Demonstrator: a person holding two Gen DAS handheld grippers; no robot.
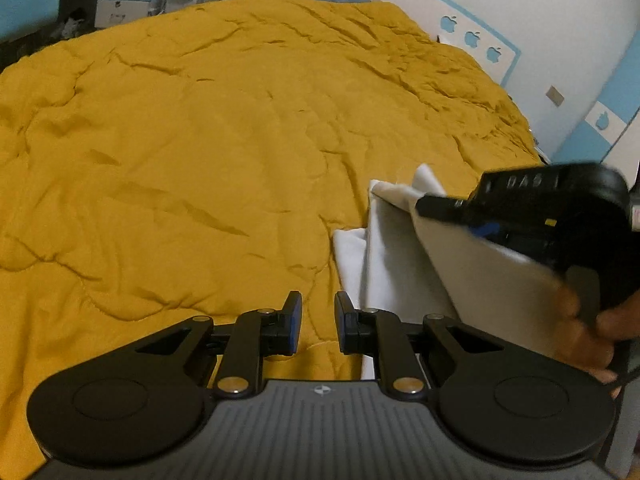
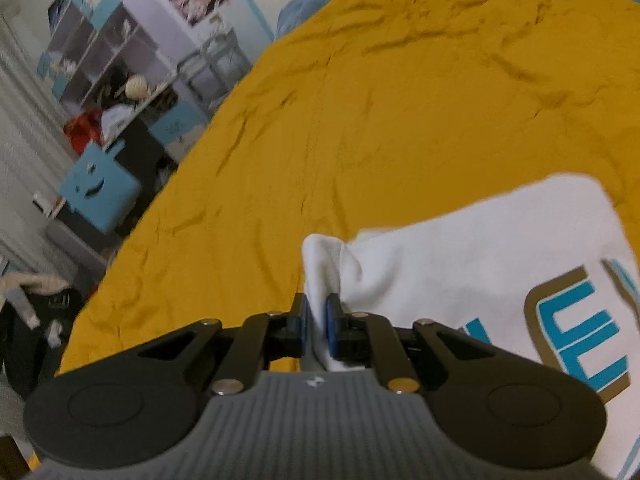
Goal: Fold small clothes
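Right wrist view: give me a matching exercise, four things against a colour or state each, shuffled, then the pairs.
Things:
1. quilt
2. white T-shirt
3. right gripper
4. left gripper

States:
A. nothing between its fingers
B. mustard yellow, wrinkled
C. blue lettering on it
D. pinching white cloth

Pairs: 1-B, 2-C, 3-D, 4-A

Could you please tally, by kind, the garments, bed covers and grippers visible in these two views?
White garment: 1
Mustard quilt: 1
Grippers: 2, left gripper and right gripper
Total: 4
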